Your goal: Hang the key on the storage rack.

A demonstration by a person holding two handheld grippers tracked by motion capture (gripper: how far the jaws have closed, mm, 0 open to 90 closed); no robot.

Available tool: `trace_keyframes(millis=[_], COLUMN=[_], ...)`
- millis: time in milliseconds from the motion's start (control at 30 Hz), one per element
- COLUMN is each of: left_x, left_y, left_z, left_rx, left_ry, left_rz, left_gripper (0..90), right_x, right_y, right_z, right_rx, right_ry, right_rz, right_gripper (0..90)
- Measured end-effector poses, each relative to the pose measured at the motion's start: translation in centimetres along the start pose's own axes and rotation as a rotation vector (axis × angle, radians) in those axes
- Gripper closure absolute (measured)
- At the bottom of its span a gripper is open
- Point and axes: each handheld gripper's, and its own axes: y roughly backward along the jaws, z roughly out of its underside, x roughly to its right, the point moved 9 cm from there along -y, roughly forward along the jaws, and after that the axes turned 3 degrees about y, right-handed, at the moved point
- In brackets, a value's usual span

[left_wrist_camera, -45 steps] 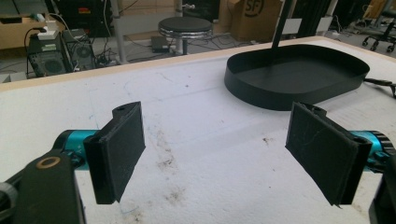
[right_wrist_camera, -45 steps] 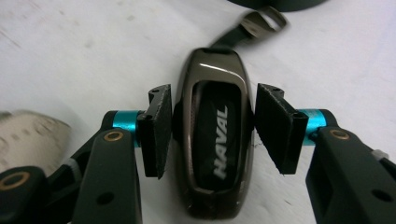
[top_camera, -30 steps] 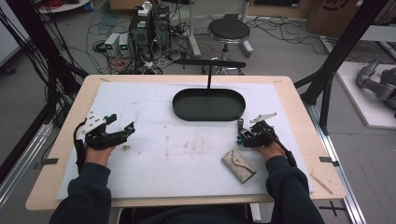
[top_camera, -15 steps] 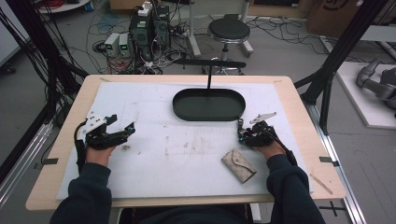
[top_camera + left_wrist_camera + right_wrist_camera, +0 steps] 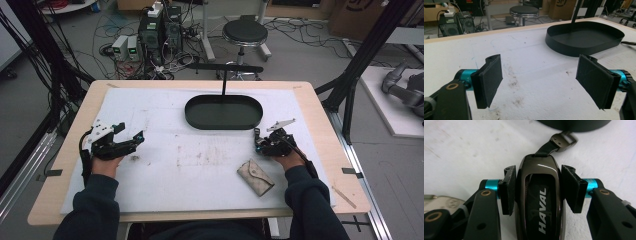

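— Start at the left. What are the left tongs (image 5: 131,138) doing?

— They sit low over the white mat (image 5: 165,120) at the left side of the counter (image 5: 320,110), held in the person's left hand (image 5: 106,161). In the left gripper view their two black pads (image 5: 489,80) stand wide apart with only stained mat between them.

— And in the middle?

— A black oval tray (image 5: 223,112) lies on the mat toward the far edge, a thin black post (image 5: 223,82) rising at its back rim. The left gripper view has the same tray (image 5: 584,37) ahead and to the right of the tongs, well apart from them.

— Nearer the person?

— A small beige pouch (image 5: 255,176) with a flap lies flat on the mat, right of centre, just beside the right sleeve (image 5: 310,200).

— Then the right side.

— The right tongs (image 5: 258,141) rest on the mat just right of the tray's near end. In the right gripper view they are clamped on a glossy dark key fob (image 5: 539,195) marked HAVAL, a pad pressed to each long side. The fob's black strap (image 5: 545,149) and metal buckle (image 5: 564,141) point toward the tray's wall (image 5: 574,125), the buckle almost at it. The pouch's corner (image 5: 439,201) peeks in at the left.
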Motion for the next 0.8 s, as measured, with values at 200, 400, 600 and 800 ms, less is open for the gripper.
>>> trace_keyframes(millis=[200,400,600,800], left_x=[0.0,0.0,0.0,-0.1], left_y=[0.0,0.0,-0.1,-0.1], left_z=[0.0,0.0,0.0,0.0], left_rx=[-0.002,-0.001,0.000,0.000], left_ry=[-0.003,0.001,0.004,0.003], left_rz=[0.001,-0.002,-0.001,0.000], left_gripper=[20.9,21.0,21.1,21.2], right_x=[0.2,0.3,1.3,2.4], right_y=[2.6,4.3,5.5,6.6], right_z=[-1.8,-3.9,-7.0,-10.0], right_rx=[0.109,0.190,0.248,0.289], right_ry=[0.032,0.033,0.040,0.037], right_rz=[0.058,0.070,0.089,0.097], right_gripper=[50.0,50.0,49.9,49.9])
